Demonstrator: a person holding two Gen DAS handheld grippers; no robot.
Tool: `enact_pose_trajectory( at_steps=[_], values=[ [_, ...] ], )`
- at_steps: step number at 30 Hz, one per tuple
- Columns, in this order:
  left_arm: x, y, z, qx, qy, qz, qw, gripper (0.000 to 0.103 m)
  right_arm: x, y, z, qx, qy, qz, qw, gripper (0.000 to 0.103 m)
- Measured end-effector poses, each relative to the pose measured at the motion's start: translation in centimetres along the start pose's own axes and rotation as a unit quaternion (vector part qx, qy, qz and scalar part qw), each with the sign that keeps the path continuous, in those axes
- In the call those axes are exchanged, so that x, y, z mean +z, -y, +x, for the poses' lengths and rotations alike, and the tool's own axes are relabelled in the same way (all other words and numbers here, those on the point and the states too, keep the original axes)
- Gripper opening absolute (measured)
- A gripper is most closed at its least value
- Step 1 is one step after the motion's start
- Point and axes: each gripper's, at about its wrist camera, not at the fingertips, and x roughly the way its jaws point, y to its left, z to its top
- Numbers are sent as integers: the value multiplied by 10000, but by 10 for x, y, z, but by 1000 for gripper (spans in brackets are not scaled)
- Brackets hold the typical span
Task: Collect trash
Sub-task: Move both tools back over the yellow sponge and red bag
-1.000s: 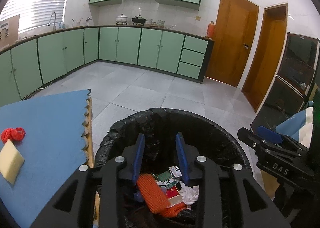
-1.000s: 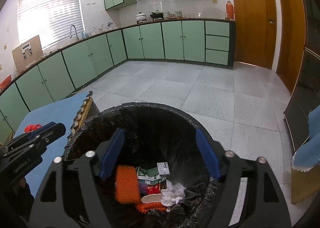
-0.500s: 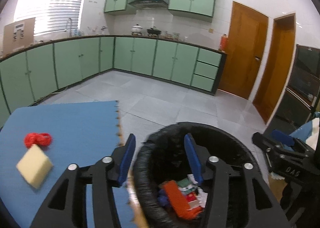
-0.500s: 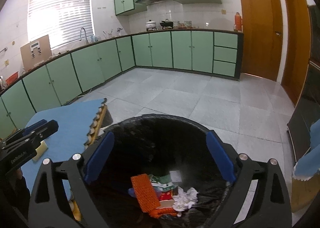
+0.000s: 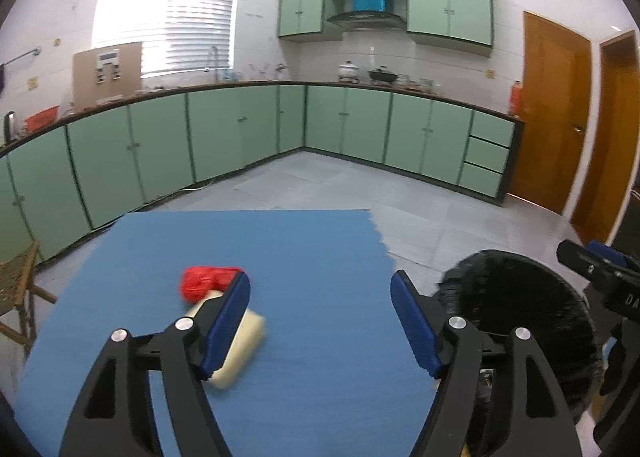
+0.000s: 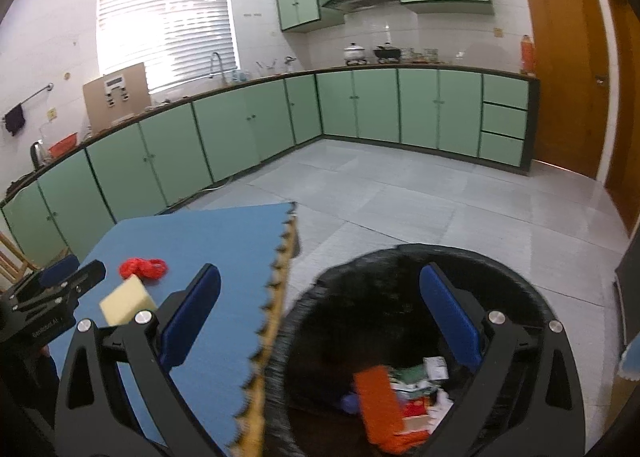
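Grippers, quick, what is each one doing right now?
Left gripper: open, holding nothing, jaws just been opening.
Right gripper: open wide, holding nothing.

Blue mat (image 5: 304,257) with two bits of trash

A red mesh wad (image 5: 202,283) and a pale yellow sponge (image 6: 126,303) lie close together on the mat, the wad farther from the cameras. The mat's toothed edge (image 6: 286,257) runs just beside a black bin (image 6: 400,257) on the grey tiled floor (image 6: 400,197).

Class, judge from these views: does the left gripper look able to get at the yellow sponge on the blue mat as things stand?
Probably yes: the left gripper is open and empty, the yellow sponge lies uncovered on the blue mat, nothing between.
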Motion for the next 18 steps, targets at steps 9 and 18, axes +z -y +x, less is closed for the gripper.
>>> enact_pose_trajectory(
  at_steps=[9,18],
  values=[
    [-12,-53,4,355,-118,-191,9991,72,-3,-57,27,368,-121,-186,9991,97],
    [-29,-77,30,470,-399,-291,9977,72,-11,-85,49,455,-338,-388,9976,97]
  ],
)
